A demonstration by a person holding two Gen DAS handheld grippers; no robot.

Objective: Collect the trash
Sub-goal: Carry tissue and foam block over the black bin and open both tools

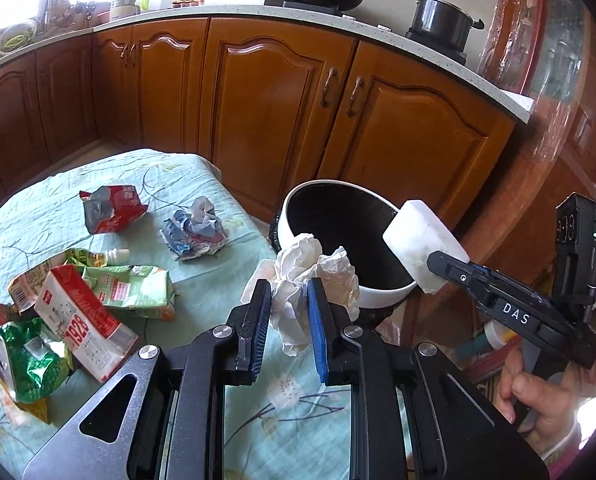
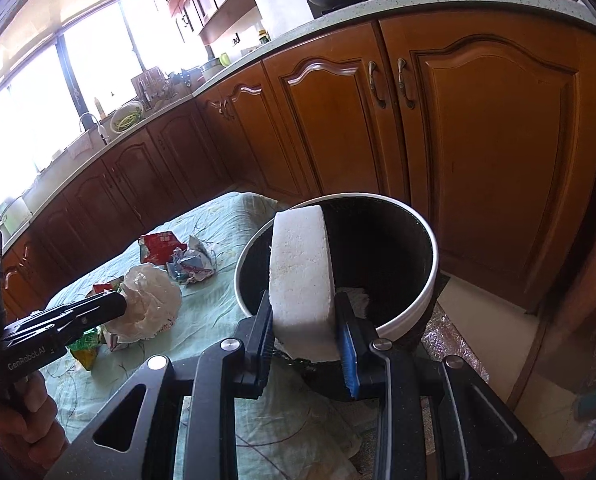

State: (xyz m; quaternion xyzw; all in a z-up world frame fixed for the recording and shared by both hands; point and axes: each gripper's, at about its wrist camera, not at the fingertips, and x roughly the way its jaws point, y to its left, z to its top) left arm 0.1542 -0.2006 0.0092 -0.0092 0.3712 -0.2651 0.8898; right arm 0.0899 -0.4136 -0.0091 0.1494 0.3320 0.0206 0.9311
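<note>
Right gripper pinches the foam block, left gripper the crumpled tissue; I'd release both well inside the bin rim.

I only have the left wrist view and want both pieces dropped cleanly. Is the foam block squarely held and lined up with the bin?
Observer: Yes. The foam block stands upright between both pads of the right tool, in front of the opening of the bin.
Operator: Is anything in the bin already?
Observer: A white crumpled piece lies at the bottom.
Operator: In my view the tissue overlaps the rim. Is it over the bin?
Observer: No. The crumpled tissue in the left tool hangs over the table, with a gap to the rim.
</note>
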